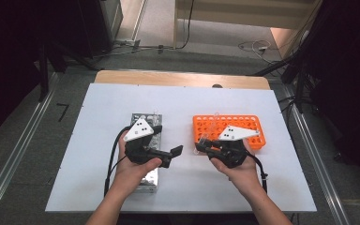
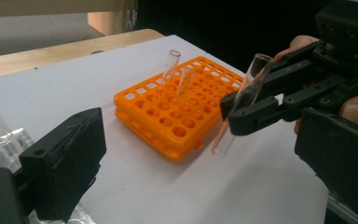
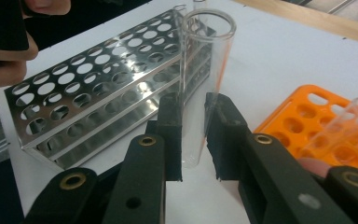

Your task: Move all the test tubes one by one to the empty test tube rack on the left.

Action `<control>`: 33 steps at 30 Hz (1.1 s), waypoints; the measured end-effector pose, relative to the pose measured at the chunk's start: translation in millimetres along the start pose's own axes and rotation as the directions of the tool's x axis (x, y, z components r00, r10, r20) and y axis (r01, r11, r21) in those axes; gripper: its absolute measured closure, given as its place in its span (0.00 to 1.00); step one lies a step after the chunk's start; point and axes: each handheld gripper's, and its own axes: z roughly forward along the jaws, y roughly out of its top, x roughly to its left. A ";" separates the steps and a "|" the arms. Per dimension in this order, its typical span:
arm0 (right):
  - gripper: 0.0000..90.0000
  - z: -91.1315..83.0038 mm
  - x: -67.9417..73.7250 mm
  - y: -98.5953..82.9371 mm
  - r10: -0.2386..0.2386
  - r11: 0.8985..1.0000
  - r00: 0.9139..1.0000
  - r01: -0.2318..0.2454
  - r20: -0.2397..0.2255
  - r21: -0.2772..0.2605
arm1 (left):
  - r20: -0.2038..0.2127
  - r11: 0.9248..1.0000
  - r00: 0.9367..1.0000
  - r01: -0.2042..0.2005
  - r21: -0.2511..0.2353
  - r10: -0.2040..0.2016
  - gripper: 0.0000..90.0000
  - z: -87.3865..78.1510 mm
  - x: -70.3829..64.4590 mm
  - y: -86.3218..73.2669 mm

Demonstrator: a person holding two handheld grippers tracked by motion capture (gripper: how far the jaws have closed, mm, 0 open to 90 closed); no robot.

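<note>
The right gripper (image 3: 193, 140) clamps a glass tube (image 3: 204, 70) just above the table between the orange rack (image 1: 253, 126) and the metal rack (image 3: 98, 98), while the left gripper (image 1: 168, 154) hangs open and empty, so a loose or tilted grip could let the tube slip and break
</note>
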 end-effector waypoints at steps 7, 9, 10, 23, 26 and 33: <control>0.82 9.4 12.8 -0.8 -0.030 0.999 0.999 0.031 -0.031 0.020 | 0.034 1.000 0.999 -0.014 0.001 0.014 0.06 4.9 -8.1 1.0; 0.82 11.3 15.3 -0.8 -0.035 0.999 0.999 0.036 -0.041 0.023 | 0.045 1.000 0.999 -0.020 0.001 0.020 0.08 5.8 -10.3 1.6; 0.83 12.3 16.7 -0.9 -0.038 0.999 0.998 0.039 -0.045 0.026 | 0.046 1.000 0.999 -0.022 -0.001 0.022 0.09 6.4 -11.8 2.1; 0.82 18.1 28.6 0.1 -0.048 0.998 0.996 0.050 -0.080 0.034 | 0.060 0.997 0.996 -0.074 0.011 0.073 0.45 13.9 -28.3 2.6; 0.83 18.0 31.3 0.9 -0.055 0.998 0.995 0.058 -0.088 0.034 | 0.060 0.996 0.995 -0.085 0.016 0.084 0.55 16.4 -30.6 1.7; 0.82 17.4 34.5 2.3 -0.055 0.998 0.993 0.059 -0.100 0.035 | 0.064 0.995 0.993 -0.098 0.010 0.097 0.70 17.8 -32.9 1.4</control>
